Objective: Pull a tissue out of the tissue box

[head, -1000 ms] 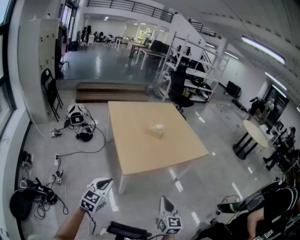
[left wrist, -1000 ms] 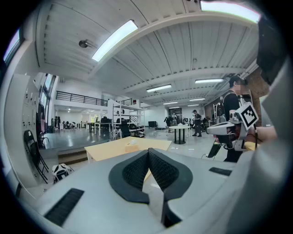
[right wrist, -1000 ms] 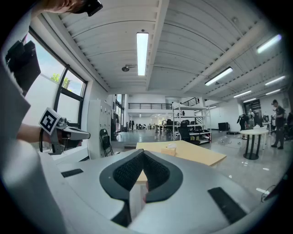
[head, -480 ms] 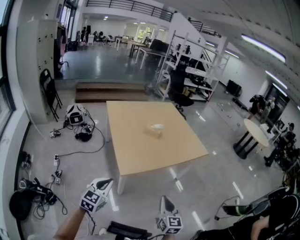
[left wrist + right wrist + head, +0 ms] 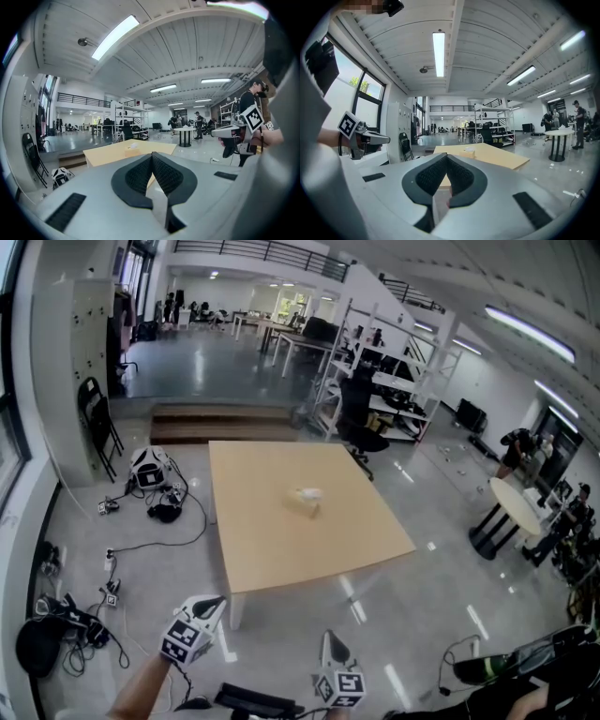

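Spotted the tissue box point(image 5: 304, 502) sitting near the middle of a big light wood tabletop point(image 5: 272, 554), with a white tissue point(image 5: 312, 492) poking up out of its top. Found it well apart from both grippers, with a stretch of shiny grey floor point(image 5: 403, 615) in between.

Caught the left gripper point(image 5: 216, 604) low at the bottom left of the head view, marker cube point(image 5: 183, 643) facing up, held out on a bare forearm point(image 5: 141, 692). Checked its own view: 2 dark ribbed fingers point(image 5: 131, 176) pressed together at the tips, nothing between them.

Same deal with the right gripper point(image 5: 330, 643) at bottom centre: 2 fingers point(image 5: 461, 178) closed tip to tip, gripping nothing at all.

Saw both pointed roughly toward the tabletop. Could make out the box in each gripper view too, small and far off, just above the closed tips and a bit to one side.

Rest of the room, for what it's worth:
- Noticed a black folding chair point(image 5: 101, 423) by the left wall.
- Saw a mess of cables and gear point(image 5: 155, 493) on the floor left of the tabletop.
- Spotted wooden steps point(image 5: 225, 425) behind it and white shelving point(image 5: 375, 381) further back on the right.
- Also spotted a small round table point(image 5: 514, 507) off to the right, with a person point(image 5: 518, 451) standing just past it.
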{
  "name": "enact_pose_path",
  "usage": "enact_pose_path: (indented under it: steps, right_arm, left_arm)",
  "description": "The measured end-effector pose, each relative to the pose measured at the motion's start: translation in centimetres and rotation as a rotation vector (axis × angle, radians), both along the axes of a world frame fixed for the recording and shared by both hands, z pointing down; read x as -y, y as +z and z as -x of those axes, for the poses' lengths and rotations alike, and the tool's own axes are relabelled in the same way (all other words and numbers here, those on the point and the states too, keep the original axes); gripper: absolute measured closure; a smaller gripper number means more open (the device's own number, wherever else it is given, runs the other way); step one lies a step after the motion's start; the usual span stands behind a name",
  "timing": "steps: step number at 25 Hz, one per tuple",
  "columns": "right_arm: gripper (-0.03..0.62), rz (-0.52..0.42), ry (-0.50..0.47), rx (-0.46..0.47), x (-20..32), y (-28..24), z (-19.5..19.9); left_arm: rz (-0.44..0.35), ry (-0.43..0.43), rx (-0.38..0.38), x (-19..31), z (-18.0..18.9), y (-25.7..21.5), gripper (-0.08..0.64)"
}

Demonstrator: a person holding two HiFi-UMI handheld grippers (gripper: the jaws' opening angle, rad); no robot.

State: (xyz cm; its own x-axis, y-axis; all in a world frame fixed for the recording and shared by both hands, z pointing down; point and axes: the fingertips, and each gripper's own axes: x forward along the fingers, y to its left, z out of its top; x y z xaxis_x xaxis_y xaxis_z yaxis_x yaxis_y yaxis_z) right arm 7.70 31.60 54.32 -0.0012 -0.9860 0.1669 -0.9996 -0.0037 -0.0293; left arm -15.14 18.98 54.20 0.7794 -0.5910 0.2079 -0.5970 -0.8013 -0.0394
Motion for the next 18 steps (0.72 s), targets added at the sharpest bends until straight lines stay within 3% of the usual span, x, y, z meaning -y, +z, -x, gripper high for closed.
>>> enact_pose_path:
  steps: [9,18]
  right_arm:
    - [0.586,0.003,-0.025,-0.007,1.5,0.4,-2.2]
    - [0.586,0.007,0.007,-0.006,5.8,0.2,-4.6]
  left_arm:
    - [0.010,-0.011,0.004,0.8,-2.2,0.9,0.554]
    - [0.012,-0.005,-0.004,6.0,-4.8,0.6,0.554]
